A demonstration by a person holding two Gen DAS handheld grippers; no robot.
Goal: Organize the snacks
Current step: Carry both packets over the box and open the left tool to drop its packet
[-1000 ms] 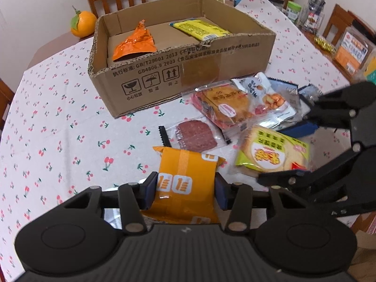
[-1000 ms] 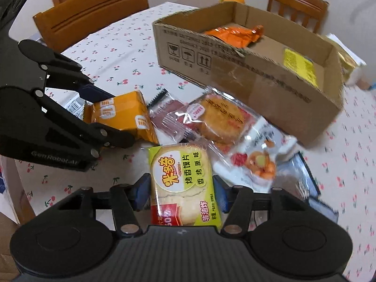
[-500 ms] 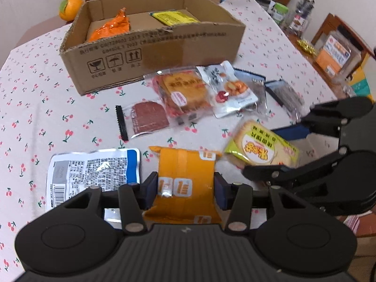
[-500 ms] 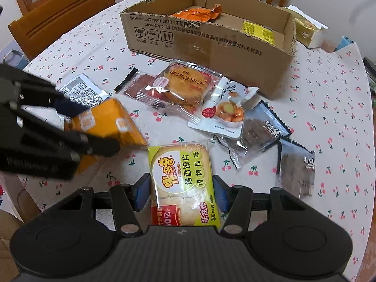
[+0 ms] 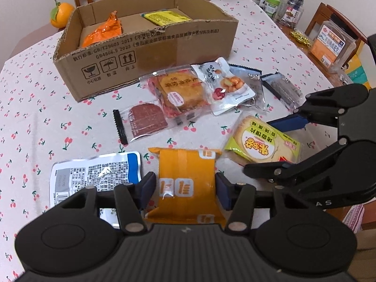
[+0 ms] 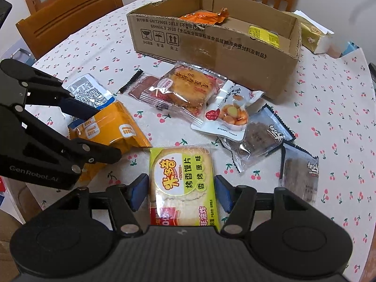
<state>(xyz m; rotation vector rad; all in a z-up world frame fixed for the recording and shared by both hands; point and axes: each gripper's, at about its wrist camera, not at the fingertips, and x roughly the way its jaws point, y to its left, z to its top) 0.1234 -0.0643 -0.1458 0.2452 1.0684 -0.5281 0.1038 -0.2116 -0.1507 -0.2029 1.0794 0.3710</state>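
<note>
My left gripper [image 5: 185, 189] is shut on an orange snack packet [image 5: 186, 183], held above the table's near edge; it also shows in the right wrist view [image 6: 110, 129]. My right gripper [image 6: 182, 191] is shut on a green rice-cracker packet [image 6: 183, 183], seen in the left wrist view [image 5: 263, 144] to the right of the orange one. The open cardboard box [image 5: 150, 54] stands beyond, holding an orange wrapper [image 5: 103, 30] and a yellow packet [image 5: 166, 16]. Several snack packets lie between the box and the grippers, among them a round cake packet [image 6: 188, 89].
A white-and-blue packet [image 5: 94, 176] lies face down left of the left gripper. Dark packets [image 6: 298, 166] lie at the right. An orange fruit [image 5: 61, 17] sits behind the box. Jars and boxes [image 5: 331, 44] crowd the far right; wooden chairs [image 6: 68, 16] ring the table.
Both grippers pulled back and up from the box with their packets, uncovering the white-and-blue packet, then edged slightly forward again. Both grips stay shut.
</note>
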